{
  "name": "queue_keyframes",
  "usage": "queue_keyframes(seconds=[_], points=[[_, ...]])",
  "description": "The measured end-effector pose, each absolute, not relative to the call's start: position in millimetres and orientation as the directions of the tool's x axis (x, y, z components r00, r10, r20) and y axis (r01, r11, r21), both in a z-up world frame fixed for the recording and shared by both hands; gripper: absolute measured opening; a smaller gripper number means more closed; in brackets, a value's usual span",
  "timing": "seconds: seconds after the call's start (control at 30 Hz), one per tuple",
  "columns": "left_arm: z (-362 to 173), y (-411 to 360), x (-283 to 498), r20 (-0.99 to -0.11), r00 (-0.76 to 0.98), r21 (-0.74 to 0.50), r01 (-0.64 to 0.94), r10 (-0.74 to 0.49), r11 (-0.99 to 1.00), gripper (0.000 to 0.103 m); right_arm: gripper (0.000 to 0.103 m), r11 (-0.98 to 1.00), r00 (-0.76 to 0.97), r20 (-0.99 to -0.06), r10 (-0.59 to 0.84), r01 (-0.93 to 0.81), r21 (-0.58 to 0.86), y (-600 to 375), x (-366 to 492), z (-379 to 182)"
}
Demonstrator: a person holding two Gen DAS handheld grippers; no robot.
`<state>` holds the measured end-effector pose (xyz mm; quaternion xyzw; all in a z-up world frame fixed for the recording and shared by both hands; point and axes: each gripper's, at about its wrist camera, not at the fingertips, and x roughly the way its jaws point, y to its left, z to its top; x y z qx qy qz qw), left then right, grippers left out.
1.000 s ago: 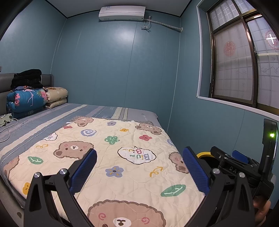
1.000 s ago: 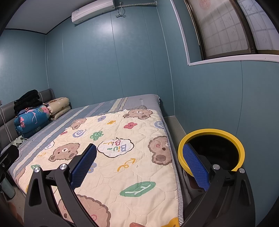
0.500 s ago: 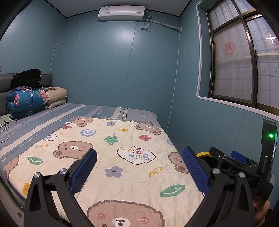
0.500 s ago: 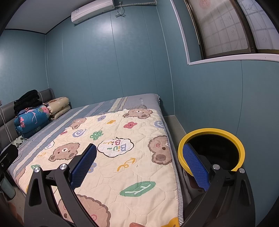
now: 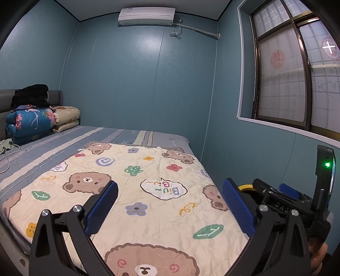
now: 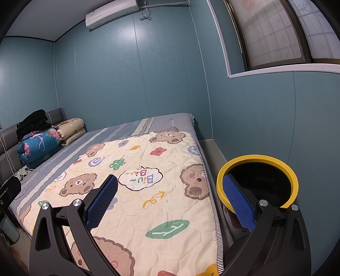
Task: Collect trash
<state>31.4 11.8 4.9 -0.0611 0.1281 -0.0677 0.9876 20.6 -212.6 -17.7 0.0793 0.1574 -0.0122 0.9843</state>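
Both claws hanging over bear quilt (image 6: 161, 212), jaws spread wide, gripping nothing. Left claw (image 5: 170, 207); right claw (image 6: 170, 203). Yellow-rimmed bin (image 6: 293, 182) standing beside bed, at right claw's right side (nearer arm). Trash itself not showing anywhere.

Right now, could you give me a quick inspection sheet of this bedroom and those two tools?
Surface: bear-print quilt spread flat on the bed.
Job's things: yellow-rimmed bin beside the bed; no trash seen.
Clutter: folded bedding stacked at the headboard.
Grippers: left tool open, empty; right tool open, empty.
Cables: white cord on the bed's far left.
Surroundings: teal walls, air conditioner, window.
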Motion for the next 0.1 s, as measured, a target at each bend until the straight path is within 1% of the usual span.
queue_keyframes(seconds=[0.1], points=[[4.2, 12.4, 31.7, -0.245, 0.958, -0.139, 0.117, -0.149, 0.983, 0.095, 0.095, 0.987, 0.950, -0.312, 0.000, 0.051, 0.153, -212.2, 20.3, -18.8]])
